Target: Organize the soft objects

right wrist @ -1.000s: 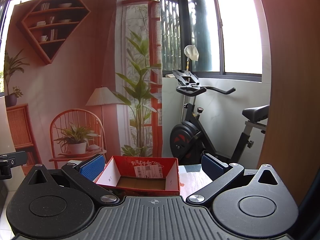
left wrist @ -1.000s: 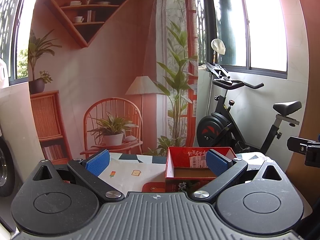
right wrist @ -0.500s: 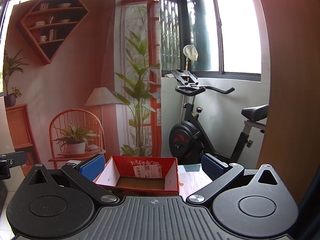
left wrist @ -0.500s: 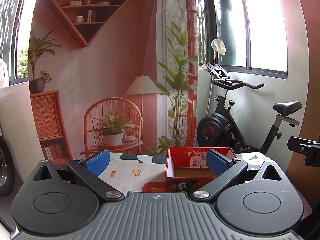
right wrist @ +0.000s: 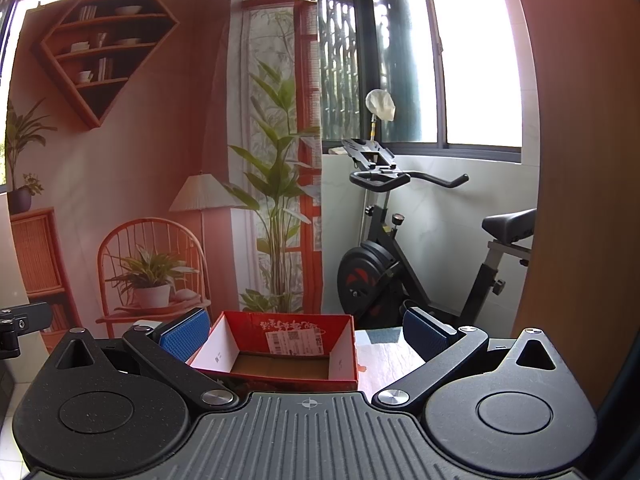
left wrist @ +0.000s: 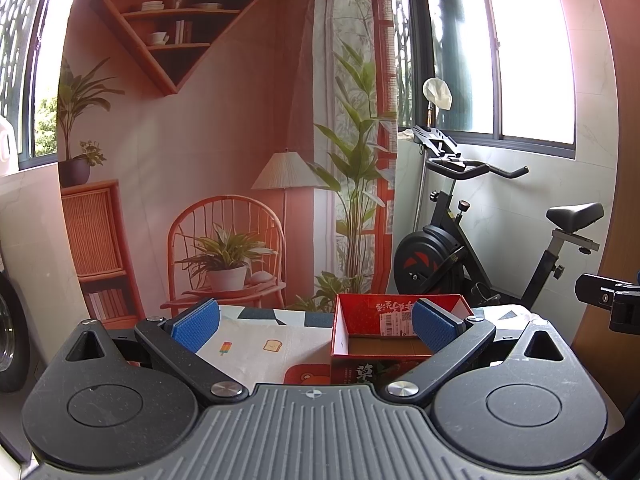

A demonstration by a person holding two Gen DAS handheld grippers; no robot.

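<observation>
Still unmoved: both grippers (left wrist: 315, 326) (right wrist: 306, 330), red box (right wrist: 280, 354).

Left gripper (left wrist: 315, 324): black linkage arms, silver pivot screws, ribbed grey housing at lower frame, blue textured fingers (left wrist: 196, 325). Right gripper (right wrist: 306, 334): identical build, round black side discs.

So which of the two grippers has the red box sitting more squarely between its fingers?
The right gripper: the red box fills the gap between both pads. For the left gripper, the box sits off towards its right finger.
</observation>
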